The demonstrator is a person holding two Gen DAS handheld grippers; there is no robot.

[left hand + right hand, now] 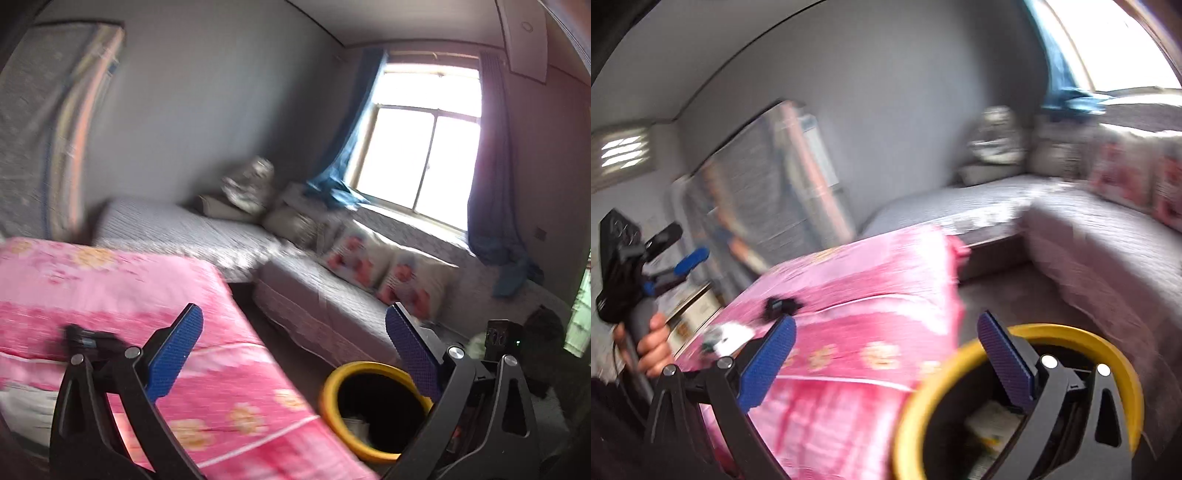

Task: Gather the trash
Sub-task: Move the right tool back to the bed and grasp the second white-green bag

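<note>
A yellow-rimmed black bin [330,387] stands on the floor beside a pink flowered bedspread [129,295]. My left gripper [295,352] is open over the bedspread's edge, nothing between its blue pads. In the right wrist view my right gripper [886,356] is open just above the bin [1123,369], which holds pale scraps [990,421]. A white crumpled piece [729,336] and a small black object [779,306] lie on the bedspread [868,280]. A hand [653,347] holds the left gripper [679,246] open at the far left. The view is blurred.
A grey L-shaped sofa [325,306] with flowered cushions [354,254] runs under a bright window [424,147] with blue curtains. A mattress [40,122] leans on the left wall. A strip of floor [1008,299] separates bedspread and sofa.
</note>
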